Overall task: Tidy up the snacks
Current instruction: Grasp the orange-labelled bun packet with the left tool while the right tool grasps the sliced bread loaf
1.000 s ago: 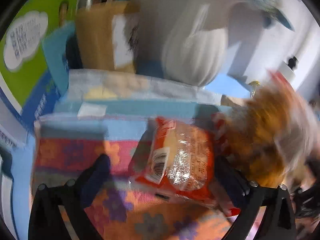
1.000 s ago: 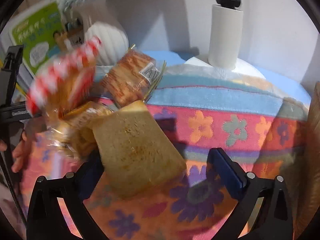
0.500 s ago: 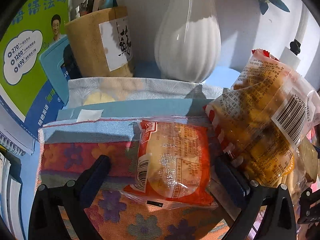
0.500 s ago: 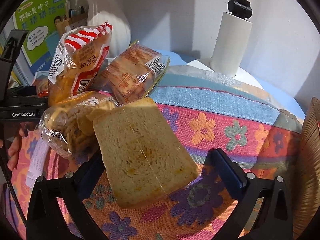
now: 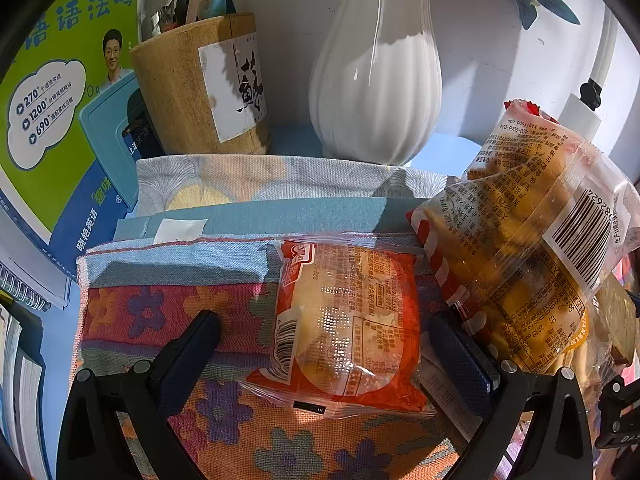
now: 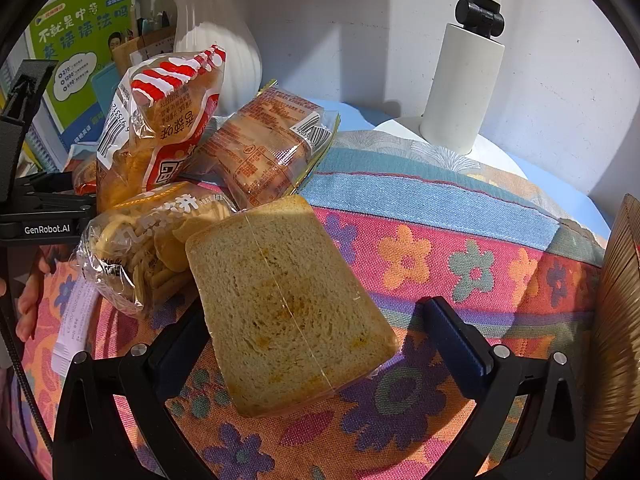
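Left wrist view
Left gripper (image 5: 326, 338): jaws spread wide, gripping nothing.
Orange bun packet (image 5: 344, 330): lies flat on the flowered cloth (image 5: 160, 308) between the two fingers, much nearer the right finger than the left; whether it touches that finger I cannot tell.
Clear pastry bag (image 5: 524, 248): stands just right of the orange bun packet, outside the right finger, barcode toward us.
White vase (image 5: 376, 92): behind the orange bun packet, off the cloth's far edge.
Brown pen pot (image 5: 200, 88): left of the white vase, close beside it.
Green book (image 5: 60, 80): left of the pen pot, leaning upright.

Right wrist view
Right gripper (image 6: 312, 328): jaws wide apart, closed on nothing.
Wrapped toast slice (image 6: 288, 304): lies on the cloth between the fingers, its left edge over the left finger, well clear of the right one.
Noodle snack bag (image 6: 148, 240): touching the toast's left corner.
Striped bread bag (image 6: 160, 120): upright behind the noodle bag.
Brown cake packet (image 6: 264, 152): leaning behind the toast, beside the striped bag.
Lamp post (image 6: 464, 84): far right behind the toast.
Hand (image 6: 28, 304): at the left edge, beyond the noodle bag.
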A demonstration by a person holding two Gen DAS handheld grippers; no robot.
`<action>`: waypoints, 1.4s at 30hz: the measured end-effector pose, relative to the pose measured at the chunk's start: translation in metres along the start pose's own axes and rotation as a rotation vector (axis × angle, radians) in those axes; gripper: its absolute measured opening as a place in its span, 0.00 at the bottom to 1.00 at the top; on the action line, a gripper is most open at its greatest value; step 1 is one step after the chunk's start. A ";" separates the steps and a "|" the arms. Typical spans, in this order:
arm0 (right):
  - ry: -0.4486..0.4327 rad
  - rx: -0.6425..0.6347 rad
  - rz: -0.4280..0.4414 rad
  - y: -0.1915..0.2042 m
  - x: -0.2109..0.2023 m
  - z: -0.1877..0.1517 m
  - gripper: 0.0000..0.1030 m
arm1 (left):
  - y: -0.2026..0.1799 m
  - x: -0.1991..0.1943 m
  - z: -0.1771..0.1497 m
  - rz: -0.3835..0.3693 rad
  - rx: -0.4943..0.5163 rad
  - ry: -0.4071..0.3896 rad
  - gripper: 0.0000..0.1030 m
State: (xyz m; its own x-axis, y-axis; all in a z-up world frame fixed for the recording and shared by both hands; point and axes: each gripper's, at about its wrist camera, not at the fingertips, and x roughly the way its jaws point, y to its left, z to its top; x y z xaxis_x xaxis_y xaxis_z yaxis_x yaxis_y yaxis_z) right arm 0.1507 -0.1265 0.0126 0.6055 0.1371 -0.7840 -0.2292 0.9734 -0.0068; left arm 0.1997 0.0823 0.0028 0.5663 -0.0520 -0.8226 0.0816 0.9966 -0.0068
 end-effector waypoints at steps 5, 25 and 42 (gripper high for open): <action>0.000 -0.001 0.001 0.000 0.000 0.000 1.00 | 0.000 0.000 0.000 0.000 0.000 0.000 1.00; 0.003 0.003 0.005 0.000 0.000 0.004 1.00 | 0.000 0.000 0.000 0.000 0.000 0.002 1.00; -0.118 0.103 0.208 -0.020 -0.029 -0.002 0.53 | 0.002 -0.013 -0.001 -0.025 0.043 -0.074 0.49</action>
State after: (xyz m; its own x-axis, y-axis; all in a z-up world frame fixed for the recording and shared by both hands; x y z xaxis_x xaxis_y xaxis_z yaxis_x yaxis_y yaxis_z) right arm 0.1365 -0.1501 0.0343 0.6396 0.3510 -0.6839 -0.2830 0.9347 0.2151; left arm 0.1917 0.0853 0.0133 0.6229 -0.0830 -0.7779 0.1305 0.9915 -0.0014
